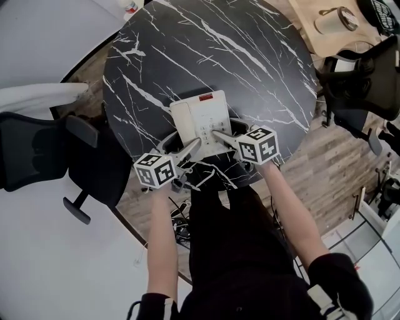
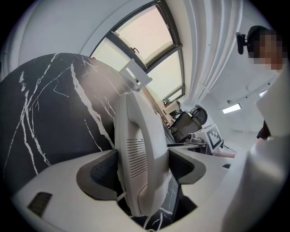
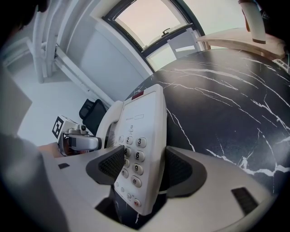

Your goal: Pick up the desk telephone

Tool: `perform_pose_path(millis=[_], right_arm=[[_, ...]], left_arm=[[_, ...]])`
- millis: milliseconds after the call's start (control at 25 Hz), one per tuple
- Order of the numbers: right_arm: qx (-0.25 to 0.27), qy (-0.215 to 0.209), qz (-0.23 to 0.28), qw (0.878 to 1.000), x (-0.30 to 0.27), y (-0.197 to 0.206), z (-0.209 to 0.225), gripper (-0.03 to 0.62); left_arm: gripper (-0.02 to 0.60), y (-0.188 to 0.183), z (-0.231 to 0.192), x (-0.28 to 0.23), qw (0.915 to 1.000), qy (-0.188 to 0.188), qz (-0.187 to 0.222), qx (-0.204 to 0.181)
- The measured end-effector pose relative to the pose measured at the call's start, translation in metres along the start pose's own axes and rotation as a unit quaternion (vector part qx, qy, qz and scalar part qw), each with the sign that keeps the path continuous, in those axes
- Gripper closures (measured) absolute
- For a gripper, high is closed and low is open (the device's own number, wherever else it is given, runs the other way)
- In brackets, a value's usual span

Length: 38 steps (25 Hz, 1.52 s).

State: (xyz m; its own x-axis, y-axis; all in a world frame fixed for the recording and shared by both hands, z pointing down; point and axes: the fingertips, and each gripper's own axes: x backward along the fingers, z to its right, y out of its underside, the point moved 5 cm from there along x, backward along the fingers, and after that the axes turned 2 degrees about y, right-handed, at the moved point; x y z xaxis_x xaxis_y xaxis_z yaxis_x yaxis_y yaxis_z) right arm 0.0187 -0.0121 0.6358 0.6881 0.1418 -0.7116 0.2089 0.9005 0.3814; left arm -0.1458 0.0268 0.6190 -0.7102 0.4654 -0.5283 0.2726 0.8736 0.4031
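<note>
A white desk telephone (image 1: 200, 115) lies near the front edge of a round black marble table (image 1: 250, 62), handset on its left, keypad on the right. My left gripper (image 1: 182, 142) reaches in from the front left. In the left gripper view its pads (image 2: 103, 171) press both sides of the handset (image 2: 136, 136), so my left gripper (image 2: 142, 167) is shut on it. My right gripper (image 1: 224, 130) comes in from the front right. In the right gripper view the telephone's keypad end (image 3: 142, 131) stands between the jaws of my right gripper (image 3: 144, 167), one pad over the keys, the other against its right side.
A black office chair (image 1: 37, 147) stands left of the table and another (image 1: 362, 81) to the right. A pale wooden table (image 1: 312, 15) with a white cup is at the top right. Cables (image 1: 181, 225) lie on the floor under the table's near edge.
</note>
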Motion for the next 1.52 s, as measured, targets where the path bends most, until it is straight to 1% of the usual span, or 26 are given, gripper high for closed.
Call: perform_pose_path(millis=[360, 600, 760, 920, 1200, 1360, 1520], right_arm=[[-0.004, 0.002, -0.006, 1.0, 0.0, -0.001, 0.0, 0.296], [-0.015, 0.003, -0.014, 1.0, 0.001, 0.0, 0.0, 0.296], [-0.027, -0.002, -0.019, 0.999, 0.003, 0.002, 0.0, 0.298], [-0.039, -0.007, -0.02, 0.999, 0.008, -0.001, -0.002, 0.303], [-0.039, -0.01, -0.017, 0.999, 0.022, -0.009, -0.007, 0.31], [-0.051, -0.017, -0.01, 0.998, 0.033, -0.013, -0.01, 0.315], [-0.049, -0.026, -0.001, 0.998, 0.043, -0.021, -0.015, 0.324]], left_arm=[[0.222, 0.0, 0.0, 0.0, 1.0, -0.005, 0.001, 0.002], [0.227, 0.0, 0.002, 0.0, 0.9999, -0.008, -0.008, 0.002], [0.23, 0.0, 0.005, 0.001, 0.9998, -0.01, -0.003, 0.015], [0.232, -0.002, 0.009, 0.005, 0.9998, -0.012, 0.0, 0.017], [0.233, -0.007, 0.023, 0.008, 0.9997, -0.014, -0.01, 0.014], [0.235, -0.012, 0.034, 0.013, 0.9998, -0.016, -0.005, 0.009], [0.236, -0.021, 0.045, 0.018, 0.9999, -0.017, 0.001, -0.001]])
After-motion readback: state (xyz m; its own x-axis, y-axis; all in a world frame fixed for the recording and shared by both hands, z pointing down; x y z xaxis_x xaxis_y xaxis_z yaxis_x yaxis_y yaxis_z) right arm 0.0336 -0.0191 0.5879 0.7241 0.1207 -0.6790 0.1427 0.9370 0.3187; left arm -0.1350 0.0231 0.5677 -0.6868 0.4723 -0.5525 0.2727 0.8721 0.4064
